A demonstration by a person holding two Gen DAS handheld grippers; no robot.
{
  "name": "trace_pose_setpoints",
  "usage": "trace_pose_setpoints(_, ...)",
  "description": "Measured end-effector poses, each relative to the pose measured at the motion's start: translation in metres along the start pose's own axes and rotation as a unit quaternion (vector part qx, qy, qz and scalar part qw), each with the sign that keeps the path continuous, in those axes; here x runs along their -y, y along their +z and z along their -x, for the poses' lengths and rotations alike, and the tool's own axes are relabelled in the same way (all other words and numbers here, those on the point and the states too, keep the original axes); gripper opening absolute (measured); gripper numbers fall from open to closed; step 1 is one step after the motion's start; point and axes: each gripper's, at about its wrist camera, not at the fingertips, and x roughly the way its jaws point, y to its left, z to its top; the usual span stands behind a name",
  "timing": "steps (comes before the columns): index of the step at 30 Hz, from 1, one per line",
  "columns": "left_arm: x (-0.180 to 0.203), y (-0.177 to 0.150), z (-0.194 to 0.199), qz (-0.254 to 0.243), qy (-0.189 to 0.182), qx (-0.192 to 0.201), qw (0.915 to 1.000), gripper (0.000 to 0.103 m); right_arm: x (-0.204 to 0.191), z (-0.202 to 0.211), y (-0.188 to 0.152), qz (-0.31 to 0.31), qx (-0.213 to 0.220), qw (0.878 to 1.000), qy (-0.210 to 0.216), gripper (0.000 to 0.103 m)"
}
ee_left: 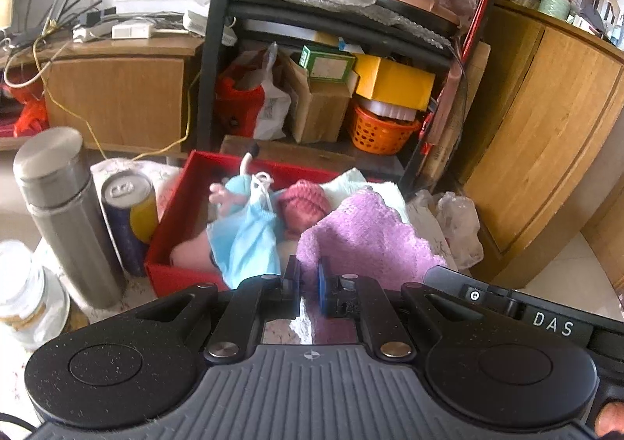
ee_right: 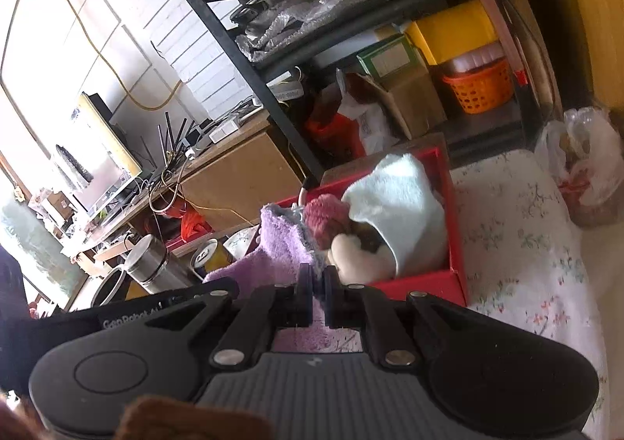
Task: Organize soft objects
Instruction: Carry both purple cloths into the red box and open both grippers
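Observation:
A fluffy purple towel [ee_left: 366, 233] hangs stretched between my two grippers above the near edge of a red box [ee_left: 177, 213]. My left gripper [ee_left: 310, 276] is shut on one edge of it. My right gripper [ee_right: 318, 284] is shut on the other edge of the purple towel [ee_right: 280, 241]. Inside the red box [ee_right: 452, 206] lie a light blue garment [ee_left: 245, 241], a dark pink knitted piece [ee_left: 304, 204], a pink soft toy [ee_left: 224, 196] and a pale white towel [ee_right: 401, 202]. A cream plush piece [ee_right: 351, 256] shows under the white towel.
A steel flask [ee_left: 66, 206], a drink can [ee_left: 130, 213] and a white jar [ee_left: 27, 295] stand left of the box on a floral tablecloth [ee_right: 522, 245]. A plastic bag [ee_right: 585, 167] lies right. Behind is a black shelf rack [ee_left: 210, 50] with boxes and an orange basket [ee_left: 380, 130].

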Motion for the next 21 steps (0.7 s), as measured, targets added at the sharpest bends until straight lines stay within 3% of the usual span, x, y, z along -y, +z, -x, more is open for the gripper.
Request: trace_pose_setpoints(21, -0.016, 0.043, -0.061, 0.013, 0.028, 0.002, 0.9995, 0.005, -0.005, -0.062, 0.056, 0.031, 0.019, 0.999, -0.02, 0.0)
